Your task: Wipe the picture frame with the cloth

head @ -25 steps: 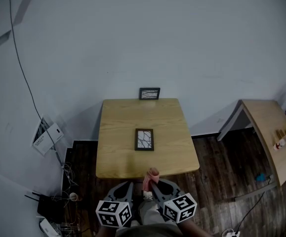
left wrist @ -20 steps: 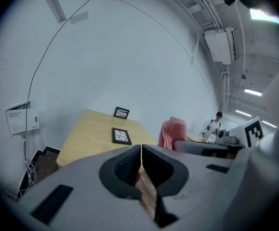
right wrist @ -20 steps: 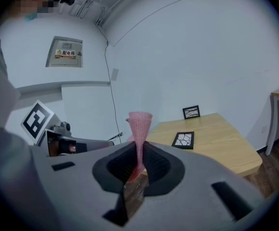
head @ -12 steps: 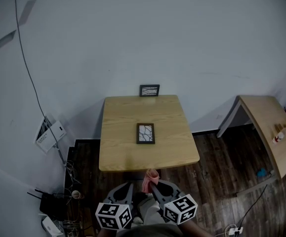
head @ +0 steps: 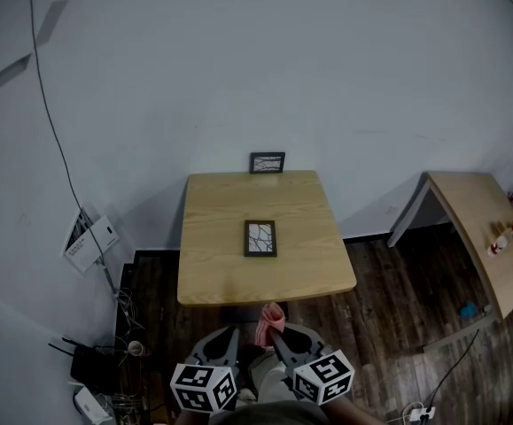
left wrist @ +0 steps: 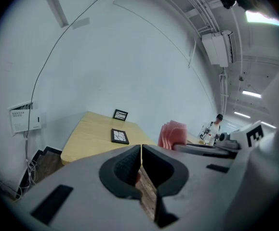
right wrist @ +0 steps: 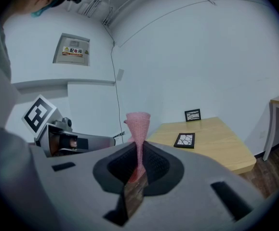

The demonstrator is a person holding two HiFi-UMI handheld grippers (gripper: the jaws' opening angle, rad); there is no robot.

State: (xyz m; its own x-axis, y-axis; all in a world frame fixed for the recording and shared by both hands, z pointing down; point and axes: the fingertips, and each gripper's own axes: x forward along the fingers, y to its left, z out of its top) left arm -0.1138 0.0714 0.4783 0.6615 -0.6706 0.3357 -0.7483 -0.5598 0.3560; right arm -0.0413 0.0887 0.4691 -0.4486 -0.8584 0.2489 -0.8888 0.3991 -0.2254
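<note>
Two hand-held grippers sit side by side at the bottom of the head view. The left hand-held gripper (left wrist: 141, 150) has its jaws pressed together with nothing between them. The right hand-held gripper (right wrist: 139, 157) is clamped on the one folded pink fabric cloth (right wrist: 138, 124), which fans upward out of its jaws.

There are two small dark rectangular picture frames. The flat picture frame (head: 260, 238) lies near the middle of the square light-wood counter (head: 212, 277), straight ahead of both hand-held grippers and well apart from them. The upright picture frame (head: 267, 163) stands farther ahead, at the counter's far edge against the white wall (head: 238, 60).

Both hand-held grippers are short of the counter's near edge, above the dark plank floor (head: 389, 326). Only that edge and bare wood lie between them and the flat picture frame.

Well off to the right of the right hand-held gripper stands a second light-wood counter (head: 478, 211) with a few items too small to tell. Left of the left hand-held gripper, a thin dark cable (head: 55, 144) runs down the wall toward a white panel (head: 88, 244), and a black box (head: 92, 370) with cords sits on the floor.
</note>
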